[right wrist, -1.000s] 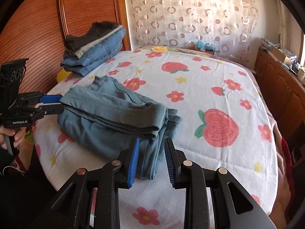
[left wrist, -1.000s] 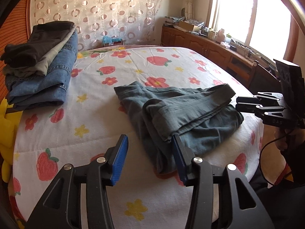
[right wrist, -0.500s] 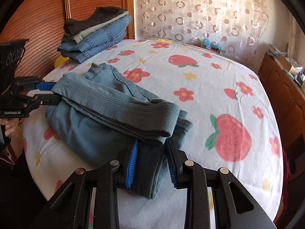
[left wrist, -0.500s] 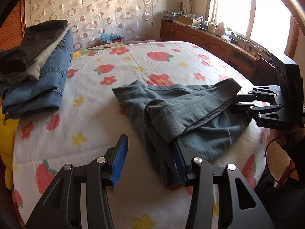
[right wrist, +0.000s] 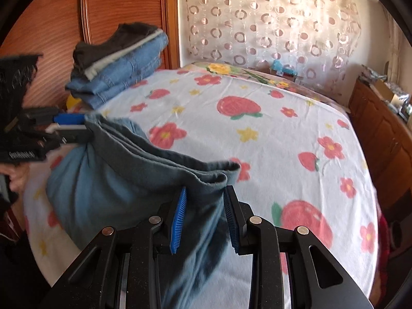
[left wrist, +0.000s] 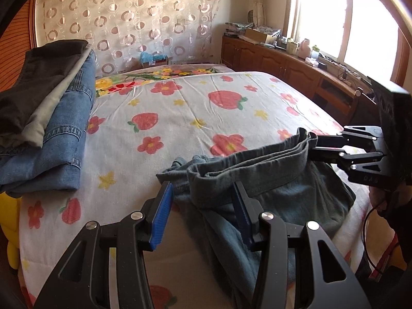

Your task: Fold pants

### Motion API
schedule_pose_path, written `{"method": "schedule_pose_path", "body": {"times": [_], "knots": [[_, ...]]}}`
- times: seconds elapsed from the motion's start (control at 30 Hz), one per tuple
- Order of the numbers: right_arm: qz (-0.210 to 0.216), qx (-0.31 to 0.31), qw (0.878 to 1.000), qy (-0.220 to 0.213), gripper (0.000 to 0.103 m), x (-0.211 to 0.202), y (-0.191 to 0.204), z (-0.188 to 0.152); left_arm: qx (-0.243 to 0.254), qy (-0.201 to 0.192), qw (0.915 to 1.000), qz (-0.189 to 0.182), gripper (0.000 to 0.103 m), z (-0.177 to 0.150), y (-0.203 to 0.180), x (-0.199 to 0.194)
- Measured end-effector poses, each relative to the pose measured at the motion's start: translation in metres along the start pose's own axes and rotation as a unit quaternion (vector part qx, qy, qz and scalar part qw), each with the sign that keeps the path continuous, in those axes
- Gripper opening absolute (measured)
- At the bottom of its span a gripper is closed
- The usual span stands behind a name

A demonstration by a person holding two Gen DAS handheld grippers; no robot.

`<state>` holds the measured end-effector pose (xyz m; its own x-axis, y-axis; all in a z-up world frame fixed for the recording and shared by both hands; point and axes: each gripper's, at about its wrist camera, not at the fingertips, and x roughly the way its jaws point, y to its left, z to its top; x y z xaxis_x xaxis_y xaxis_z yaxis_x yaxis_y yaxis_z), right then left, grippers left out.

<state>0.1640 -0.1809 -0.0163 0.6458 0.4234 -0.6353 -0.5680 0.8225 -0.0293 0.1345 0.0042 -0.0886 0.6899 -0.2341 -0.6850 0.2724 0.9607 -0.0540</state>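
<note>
Between both grippers' fingers [right wrist: 177,221]: pants [right wrist: 123,180].

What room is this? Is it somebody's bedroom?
Most likely a bedroom. There's a bed with a strawberry-and-flower sheet, a stack of folded clothes at its corner, and low wooden cabinets beneath a sunny window.

Each wrist view looks forward and downward along its own fingers, close above the bed [left wrist: 180,108]. Both share the pants [left wrist: 270,172], with the opposite gripper at 3 o'clock (left view) and 9 o'clock (right view).

Pants [right wrist: 108,180] blurred, hem cut off
</note>
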Motion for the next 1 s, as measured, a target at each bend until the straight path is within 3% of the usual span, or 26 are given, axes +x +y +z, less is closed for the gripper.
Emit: {"method": "schedule_pose_path", "body": {"times": [0.03, 0.07, 0.1, 0.27, 0.43, 0.83, 1.0], "knots": [[0.007, 0.008, 1.000, 0.001, 0.030, 0.002, -0.002, 0.001, -0.003, 0.001, 1.0000, 0.002, 0.048, 0.000, 0.001, 0.002], [0.018, 0.017, 1.000, 0.003, 0.015, 0.005, -0.005, 0.002, -0.006, 0.000, 1.0000, 0.002, 0.048, 0.000, 0.003, 0.004], [0.030, 0.025, 0.999, 0.010, 0.012, 0.008, -0.008, 0.003, -0.008, 0.000, 1.0000, 0.002, 0.048, 0.000, 0.004, 0.005], [0.018, 0.050, 0.999, -0.011, 0.008, 0.010, -0.016, 0.002, -0.020, -0.009, 0.9997, -0.002, 0.042, 0.003, 0.009, 0.004], [0.004, 0.064, 0.997, -0.031, 0.008, 0.007, -0.017, 0.006, -0.022, -0.016, 0.9996, 0.000, 0.042, 0.003, 0.008, -0.002], [-0.009, 0.066, 0.998, -0.003, 0.008, 0.017, -0.018, 0.012, -0.021, -0.012, 0.9997, -0.006, 0.042, -0.005, 0.000, -0.009], [-0.018, 0.064, 0.998, -0.008, 0.021, 0.007, -0.017, 0.010, -0.015, -0.013, 0.9998, -0.008, 0.042, -0.004, -0.005, -0.010]]}}
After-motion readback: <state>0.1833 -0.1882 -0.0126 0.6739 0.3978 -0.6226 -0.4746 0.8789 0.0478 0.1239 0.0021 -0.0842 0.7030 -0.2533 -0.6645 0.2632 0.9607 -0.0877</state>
